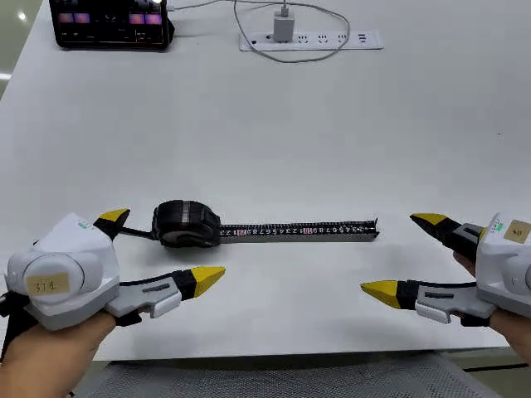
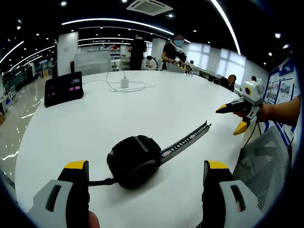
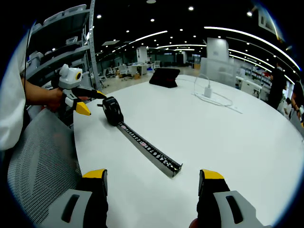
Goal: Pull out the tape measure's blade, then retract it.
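Observation:
A black tape measure (image 1: pixel 186 224) lies on the white table, its blade (image 1: pixel 299 230) drawn out to the right and resting flat. My left gripper (image 1: pixel 162 249) is open, its yellow-tipped fingers on either side of the case without touching it; the case (image 2: pixel 134 160) sits just ahead of its jaws. My right gripper (image 1: pixel 406 255) is open a short way right of the blade's end hook (image 1: pixel 376 228). In the right gripper view the hook (image 3: pixel 176 167) lies just ahead of the open jaws, and the blade (image 3: pixel 142 142) runs back to the case (image 3: pixel 112 110).
A white power strip (image 1: pixel 311 39) with a plugged-in charger and looped cable lies at the table's far side. A black device (image 1: pixel 110 22) with lit pads stands at the far left. The table's front edge (image 1: pixel 274 352) runs just below both grippers, with a mesh chair beneath.

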Demonstrator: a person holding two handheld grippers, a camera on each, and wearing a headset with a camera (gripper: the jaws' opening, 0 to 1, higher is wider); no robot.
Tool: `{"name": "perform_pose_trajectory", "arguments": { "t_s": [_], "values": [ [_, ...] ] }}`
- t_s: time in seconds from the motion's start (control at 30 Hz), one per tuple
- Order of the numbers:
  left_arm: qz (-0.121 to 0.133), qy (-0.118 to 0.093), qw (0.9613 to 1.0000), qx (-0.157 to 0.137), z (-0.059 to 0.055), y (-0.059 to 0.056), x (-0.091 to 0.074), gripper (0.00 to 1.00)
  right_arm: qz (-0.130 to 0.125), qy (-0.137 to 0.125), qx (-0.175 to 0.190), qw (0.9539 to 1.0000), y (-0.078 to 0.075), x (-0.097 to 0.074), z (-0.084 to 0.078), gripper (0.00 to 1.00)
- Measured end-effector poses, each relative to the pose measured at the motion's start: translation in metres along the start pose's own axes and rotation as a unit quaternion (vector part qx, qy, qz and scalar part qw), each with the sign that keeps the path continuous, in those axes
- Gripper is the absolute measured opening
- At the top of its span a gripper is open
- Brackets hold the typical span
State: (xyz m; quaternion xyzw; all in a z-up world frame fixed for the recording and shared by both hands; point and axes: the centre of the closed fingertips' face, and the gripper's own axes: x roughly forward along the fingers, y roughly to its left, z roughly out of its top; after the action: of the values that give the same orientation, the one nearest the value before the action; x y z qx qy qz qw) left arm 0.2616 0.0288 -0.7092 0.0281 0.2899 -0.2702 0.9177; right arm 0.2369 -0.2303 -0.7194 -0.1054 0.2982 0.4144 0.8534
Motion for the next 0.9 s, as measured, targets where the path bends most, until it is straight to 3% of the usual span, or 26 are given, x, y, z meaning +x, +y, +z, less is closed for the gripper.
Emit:
{"name": "perform_pose_trajectory", "arguments": {
  "t_s": [0.43,0.9],
  "values": [
    [0.012,0.012,0.9988,-0.045,-0.006,0.001,0.013,0.97,-0.001,0.001,0.001,1.0,-0.001,0.0,0.0,0.77],
    [0.009,0.0,0.9952,-0.097,-0.005,-0.002,0.019,0.95,0.002,0.004,-0.002,1.0,-0.003,0.001,-0.003,0.75]
  ]
}}
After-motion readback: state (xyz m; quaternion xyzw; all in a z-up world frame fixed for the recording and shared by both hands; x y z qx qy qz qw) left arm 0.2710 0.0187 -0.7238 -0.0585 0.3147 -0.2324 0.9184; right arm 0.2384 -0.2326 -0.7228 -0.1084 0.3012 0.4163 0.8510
